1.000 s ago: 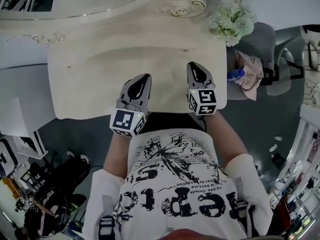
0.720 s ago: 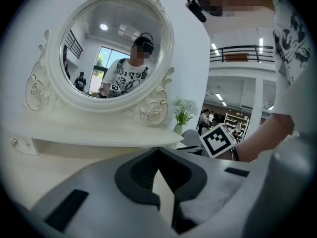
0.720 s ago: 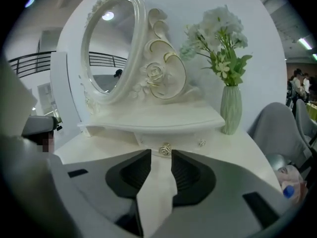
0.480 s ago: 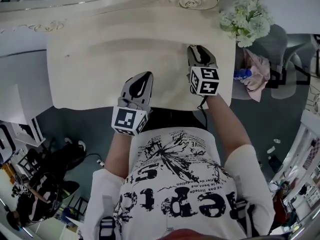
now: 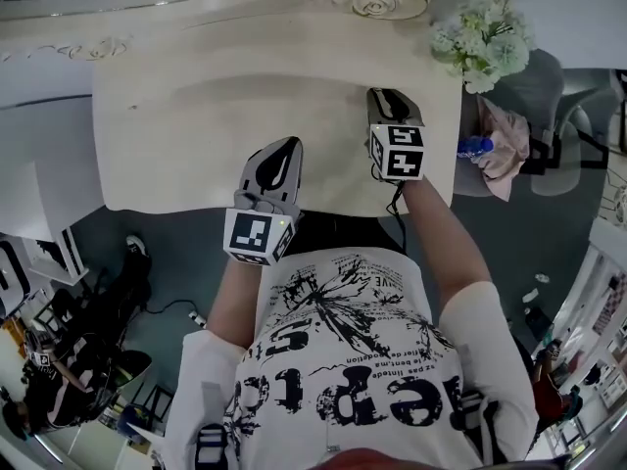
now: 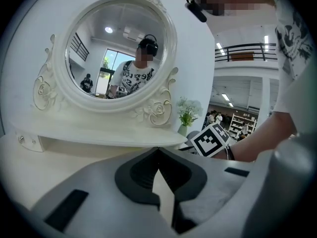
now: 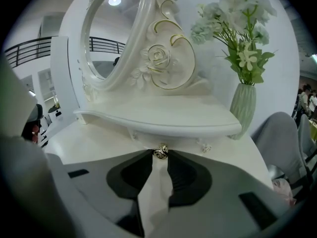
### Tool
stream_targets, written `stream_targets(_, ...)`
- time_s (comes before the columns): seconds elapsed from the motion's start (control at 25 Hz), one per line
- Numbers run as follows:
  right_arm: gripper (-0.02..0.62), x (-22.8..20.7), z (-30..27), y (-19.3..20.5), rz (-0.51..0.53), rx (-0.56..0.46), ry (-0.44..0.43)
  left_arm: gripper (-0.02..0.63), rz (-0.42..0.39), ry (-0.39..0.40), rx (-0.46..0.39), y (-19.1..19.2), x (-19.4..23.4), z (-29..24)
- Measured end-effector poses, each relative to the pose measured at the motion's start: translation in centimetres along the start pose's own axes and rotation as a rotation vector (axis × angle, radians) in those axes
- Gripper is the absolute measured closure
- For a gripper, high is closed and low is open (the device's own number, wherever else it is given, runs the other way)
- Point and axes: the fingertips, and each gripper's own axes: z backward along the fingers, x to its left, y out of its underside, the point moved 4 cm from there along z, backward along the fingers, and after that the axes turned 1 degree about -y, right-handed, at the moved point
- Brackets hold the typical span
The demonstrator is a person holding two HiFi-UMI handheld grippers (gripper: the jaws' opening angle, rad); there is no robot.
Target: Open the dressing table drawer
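The white dressing table (image 5: pixel 186 135) carries an oval mirror (image 6: pixel 119 53) above a raised shelf (image 7: pixel 163 118). Under that shelf a small rose-shaped metal drawer knob (image 7: pixel 160 151) sticks out. My right gripper (image 7: pixel 159 155) reaches over the tabletop to it. Its jaws are closing, and the knob sits between the fingertips with both tips against its sides. In the head view the right gripper (image 5: pixel 388 96) points at the back of the table. My left gripper (image 5: pixel 278 157) hovers over the table's front edge, shut and empty, with its tips meeting in the left gripper view (image 6: pixel 158 148).
A pale green vase of white flowers (image 7: pixel 242 58) stands on the table's back right corner. Another small knob (image 7: pixel 205 148) shows to the right under the shelf. Right of the table a grey chair (image 5: pixel 514 86) holds a pink cloth and a blue bottle (image 5: pixel 472 146).
The right gripper has moved forward over the tabletop toward the shelf at the back. The left gripper has hardly moved.
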Motion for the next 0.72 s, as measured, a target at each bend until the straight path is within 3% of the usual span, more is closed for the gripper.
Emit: stream_targets(0.72,0.492,1.5,2.2,2.4,0.011,-0.004,-0.008,0.592,-0.024,0.028,0.026,0.4,-0.5,0.1)
